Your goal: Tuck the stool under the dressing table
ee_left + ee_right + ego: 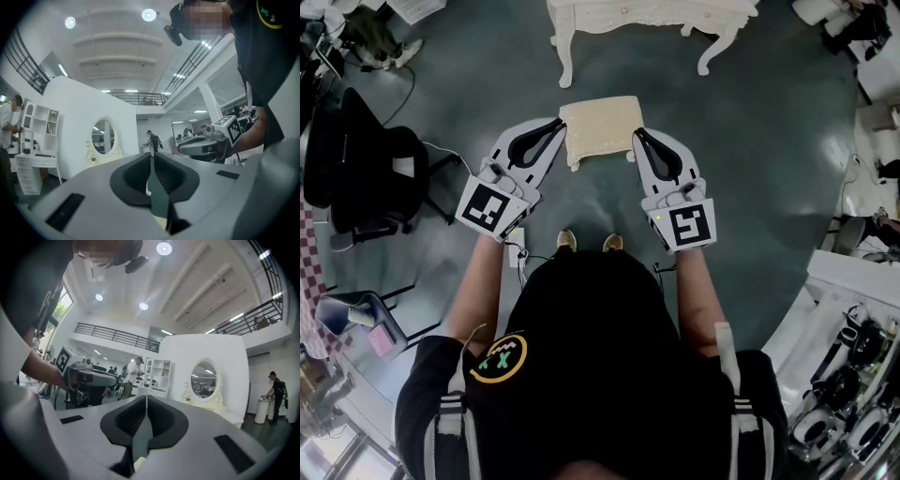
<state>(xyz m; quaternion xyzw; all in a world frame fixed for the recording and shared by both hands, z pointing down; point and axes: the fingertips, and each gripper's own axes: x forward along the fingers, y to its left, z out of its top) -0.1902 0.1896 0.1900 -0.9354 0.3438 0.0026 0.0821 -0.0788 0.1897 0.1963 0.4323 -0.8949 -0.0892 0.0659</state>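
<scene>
The tucking is all still to do. The small stool with a cream cushioned seat and white legs stands in the upper middle of the frame, clear of the white carved dressing table at the top edge. The left gripper and right gripper flank its seat, jaws pressed together and empty. I can't tell if they touch it.

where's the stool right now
In the head view the stool stands at upper centre, between the tips of the left gripper and right gripper, just short of the dressing table at the top edge.
</scene>
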